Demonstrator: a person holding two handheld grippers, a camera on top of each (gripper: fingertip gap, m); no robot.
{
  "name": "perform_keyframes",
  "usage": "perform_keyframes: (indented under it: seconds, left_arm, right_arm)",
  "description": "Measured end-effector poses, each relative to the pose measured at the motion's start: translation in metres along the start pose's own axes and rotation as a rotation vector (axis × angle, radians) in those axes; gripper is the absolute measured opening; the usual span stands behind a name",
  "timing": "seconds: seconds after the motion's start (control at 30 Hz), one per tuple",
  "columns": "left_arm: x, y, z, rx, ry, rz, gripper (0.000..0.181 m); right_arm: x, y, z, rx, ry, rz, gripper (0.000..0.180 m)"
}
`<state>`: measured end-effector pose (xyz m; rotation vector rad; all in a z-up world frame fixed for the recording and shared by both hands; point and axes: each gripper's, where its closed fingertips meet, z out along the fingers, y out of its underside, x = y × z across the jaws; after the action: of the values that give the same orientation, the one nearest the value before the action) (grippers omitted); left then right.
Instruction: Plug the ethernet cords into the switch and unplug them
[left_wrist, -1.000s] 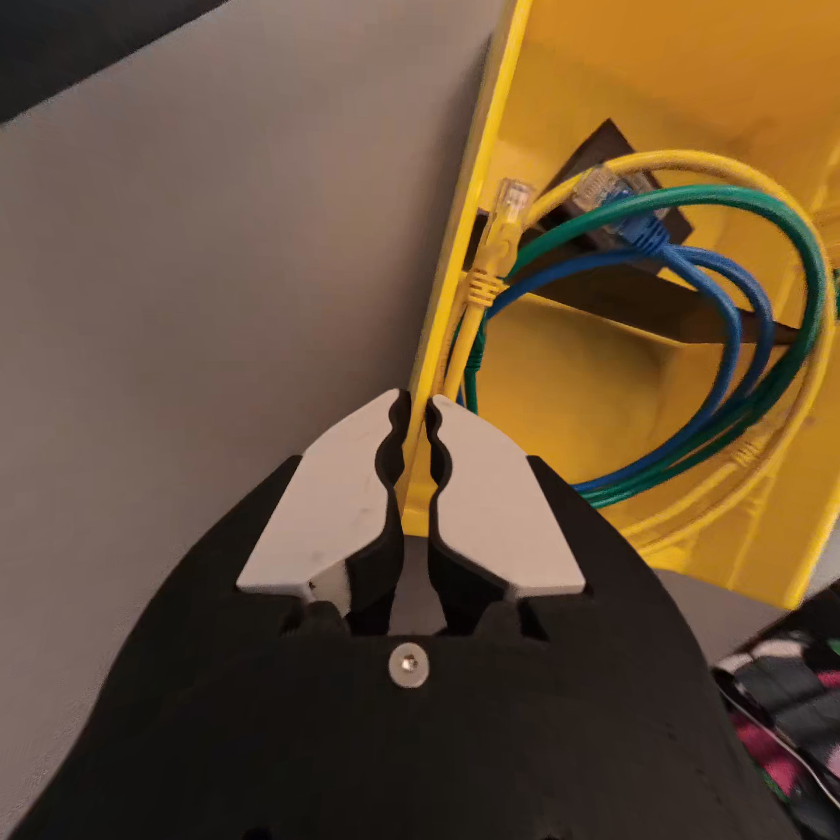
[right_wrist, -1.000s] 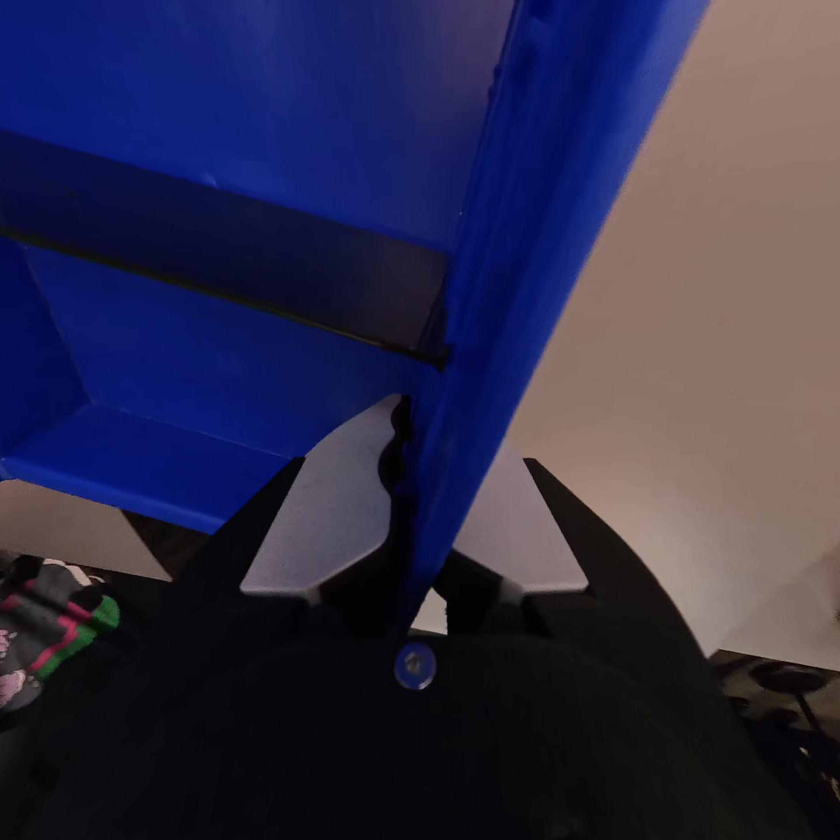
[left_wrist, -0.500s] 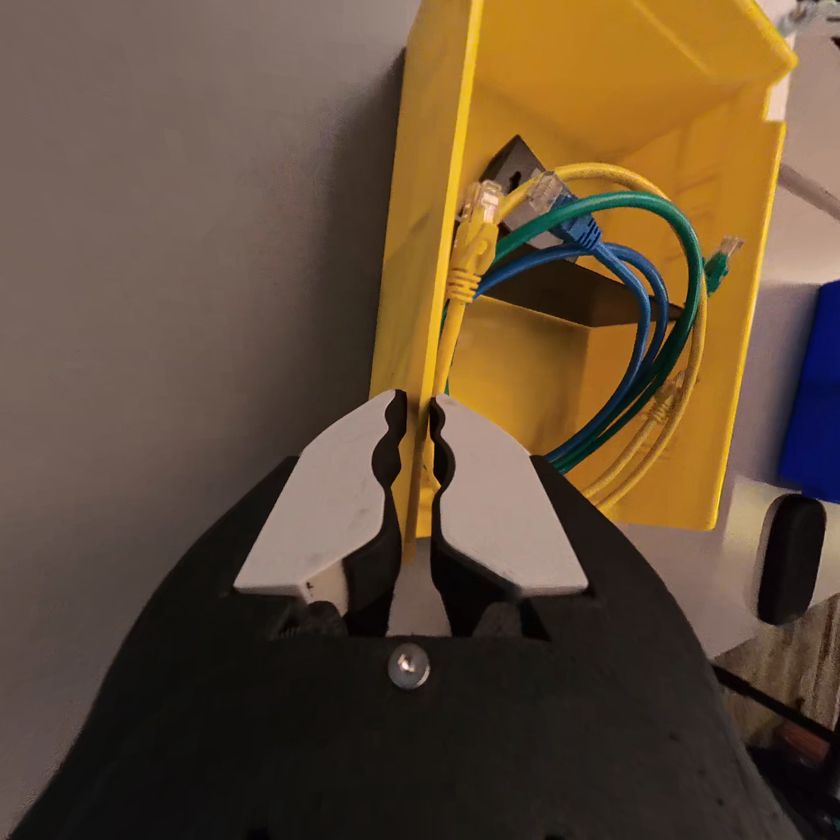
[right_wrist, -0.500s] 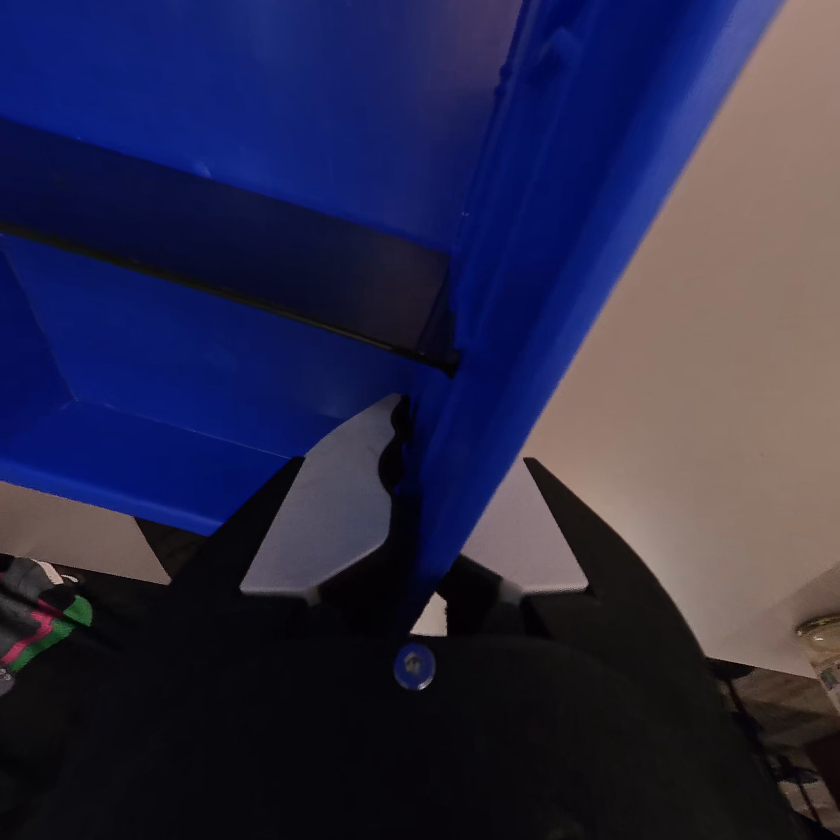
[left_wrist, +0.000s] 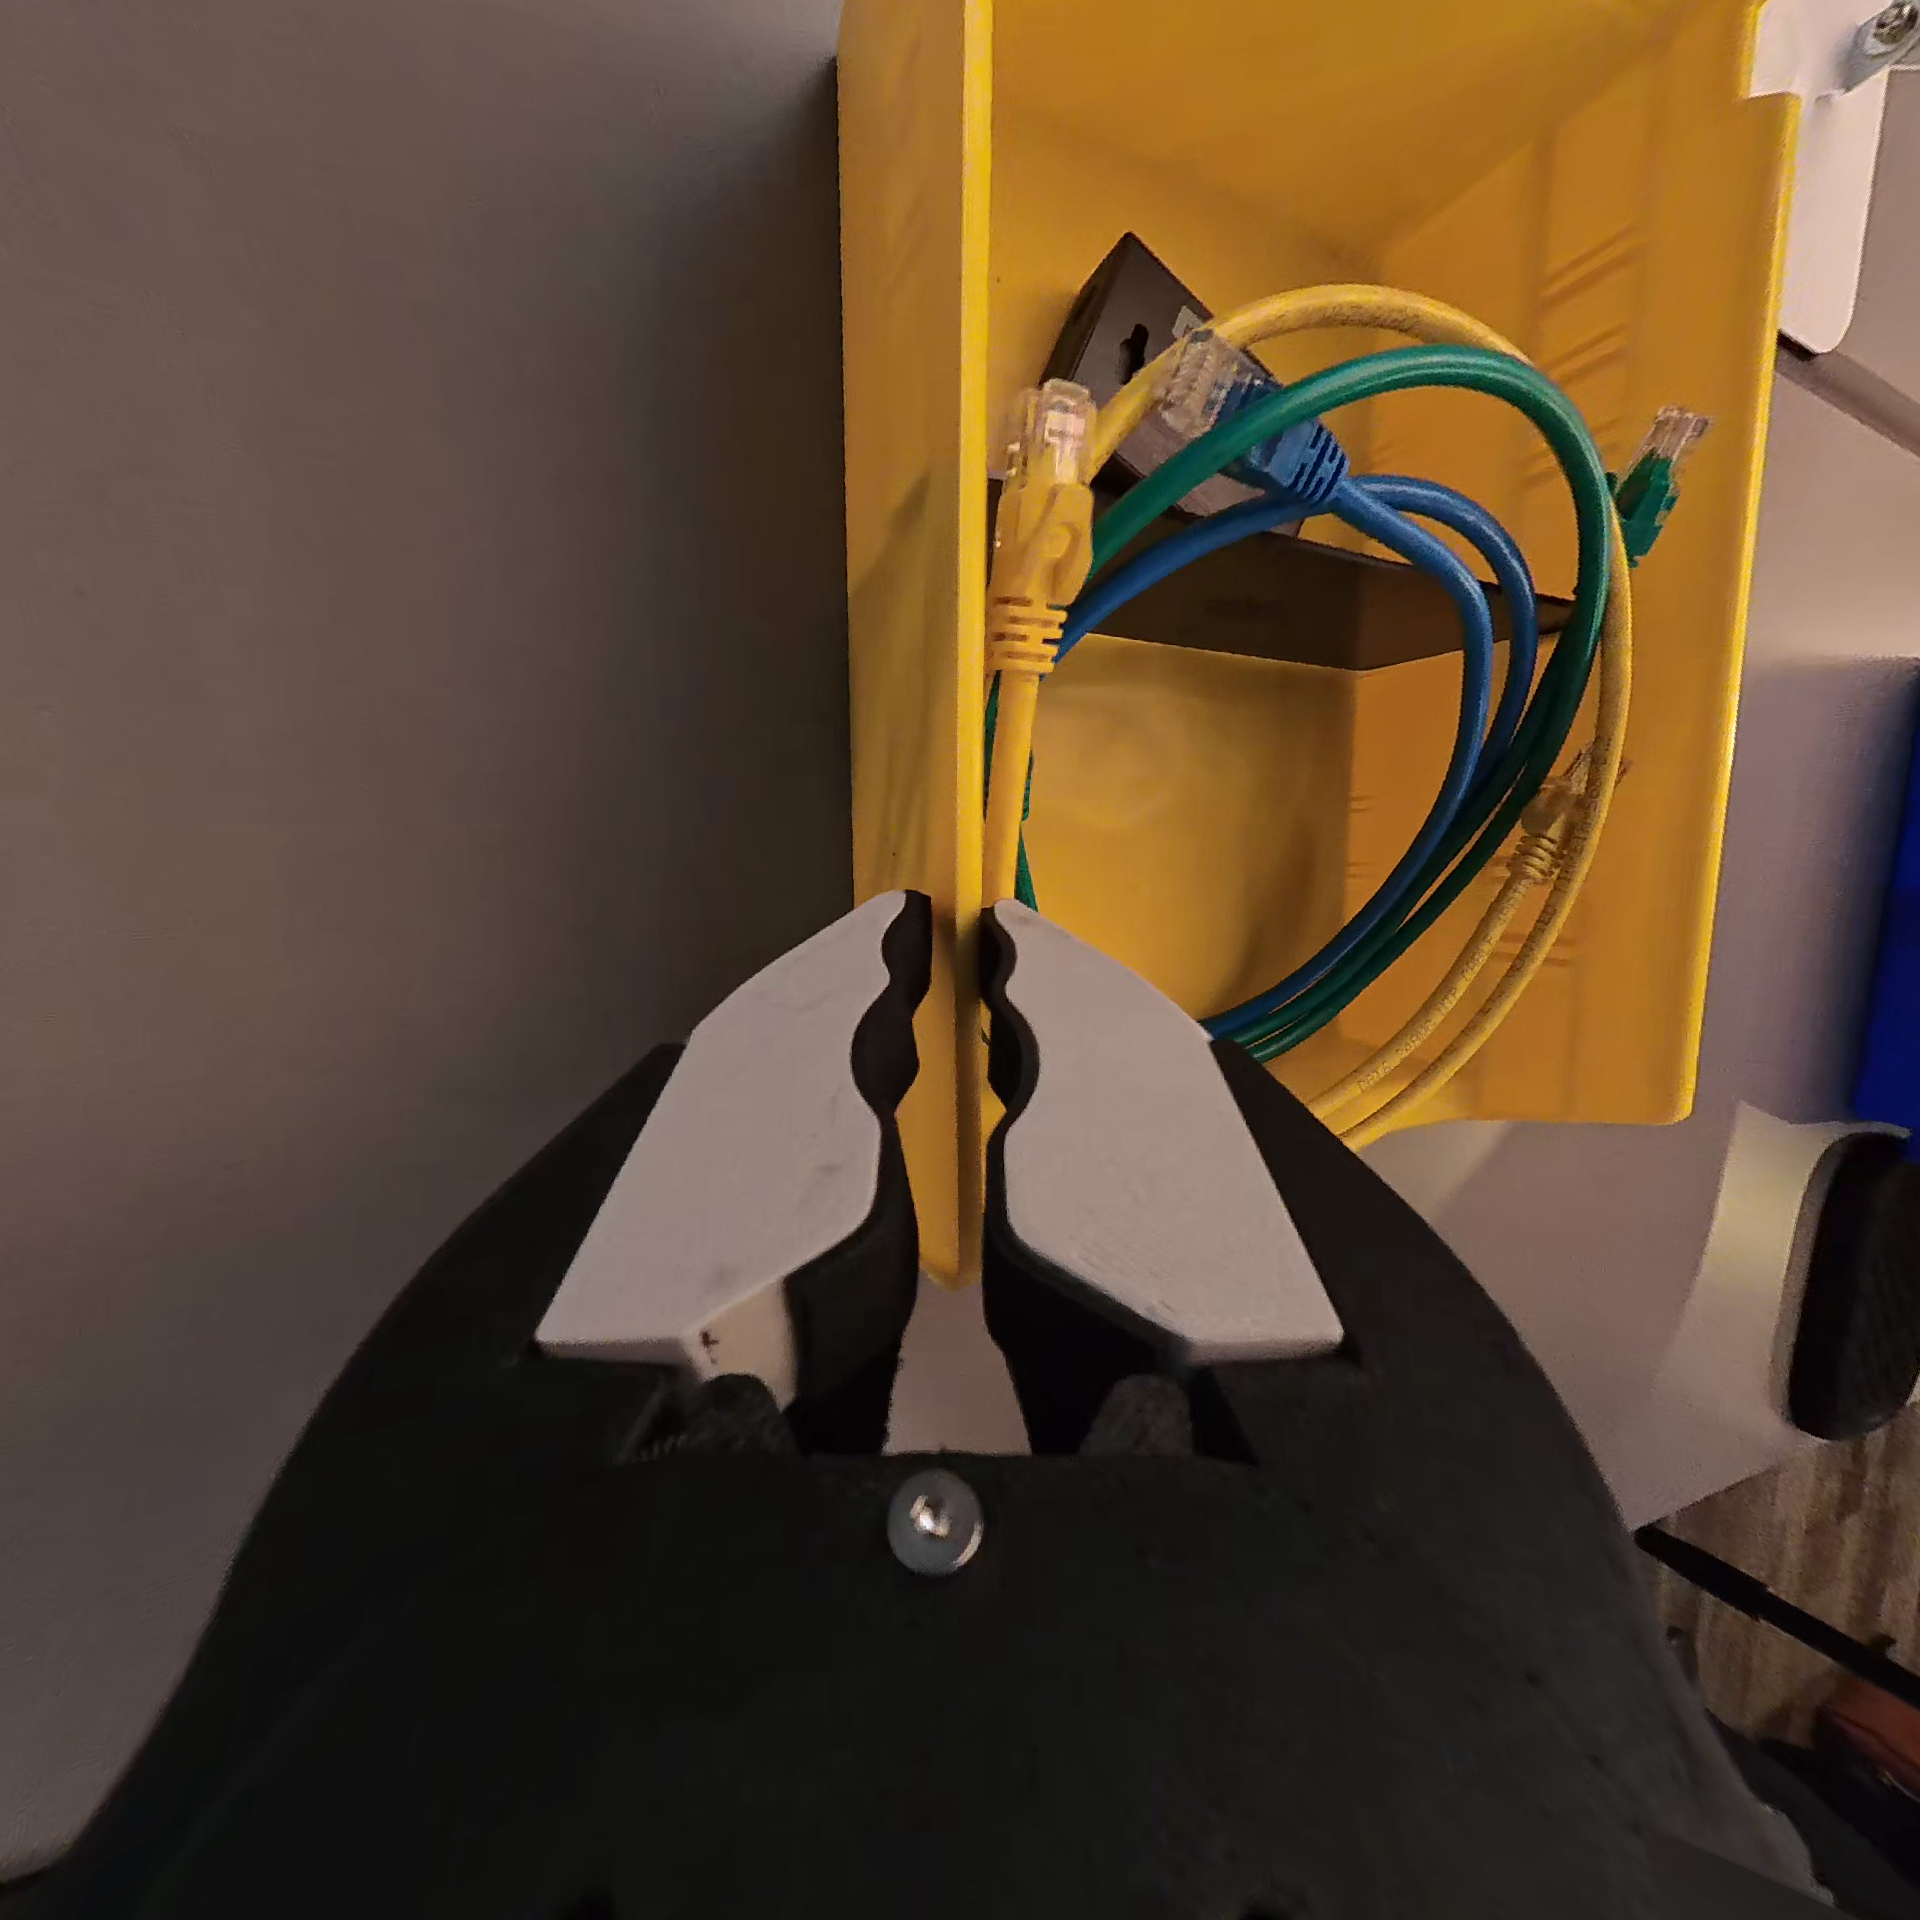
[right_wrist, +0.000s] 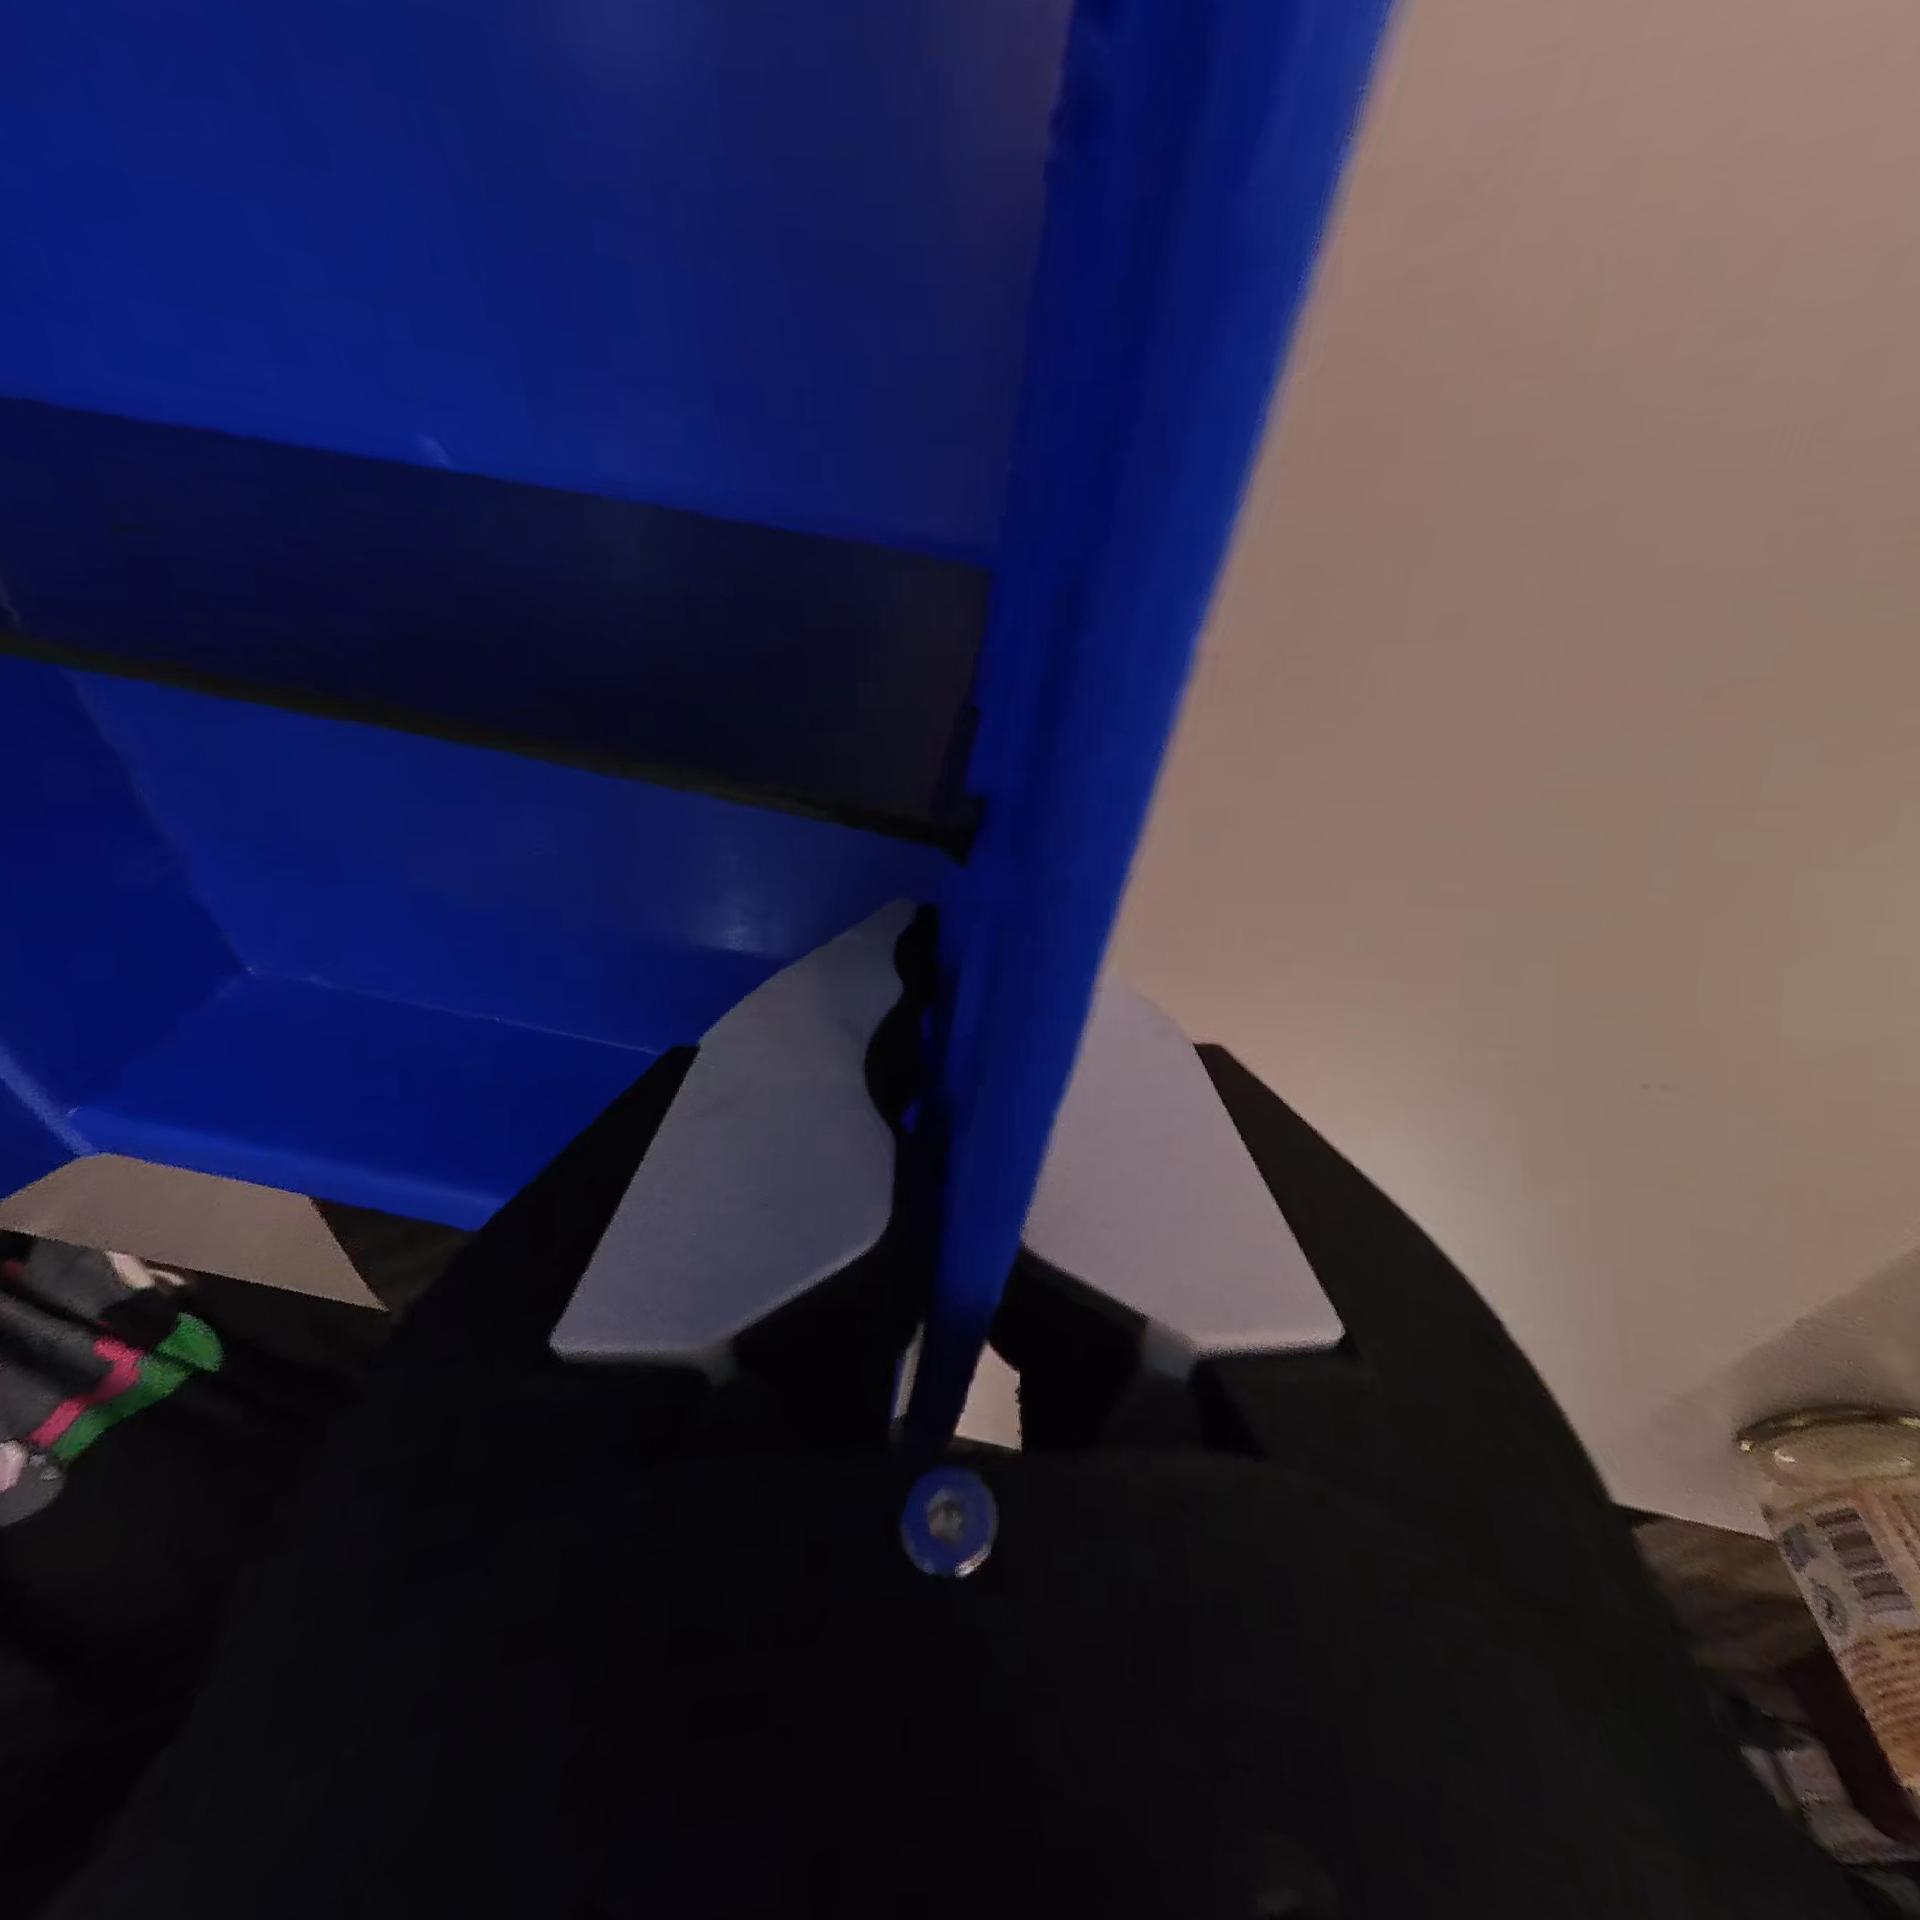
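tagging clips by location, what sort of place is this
Probably an indoor workroom or storeroom, though little shows: plastic storage bins, a yellow bin holding network cables and a blue bin, with plain walls behind.

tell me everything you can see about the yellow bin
The yellow bin is an open plastic box with smooth, slightly glossy walls and a black divider across its inside. It sits tipped so its opening faces the camera. The left gripper is shut on its left wall. Inside are looped yellow, green and blue cords with loose plugs, and a dark box behind them. A grey wall lies behind it.
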<state>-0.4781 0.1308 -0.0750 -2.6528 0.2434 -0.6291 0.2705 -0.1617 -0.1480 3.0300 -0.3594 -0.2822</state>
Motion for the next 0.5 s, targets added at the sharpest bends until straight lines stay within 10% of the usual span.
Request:
perform_keyframes:
  seconds: [0.5]
  left_arm:
    - [-0.011, 0.003, -0.006, 0.012, -0.016, -0.009, 0.008]
  right_arm:
    - [0.017, 0.01, -0.001, 0.012, 0.007, 0.104, 0.006]
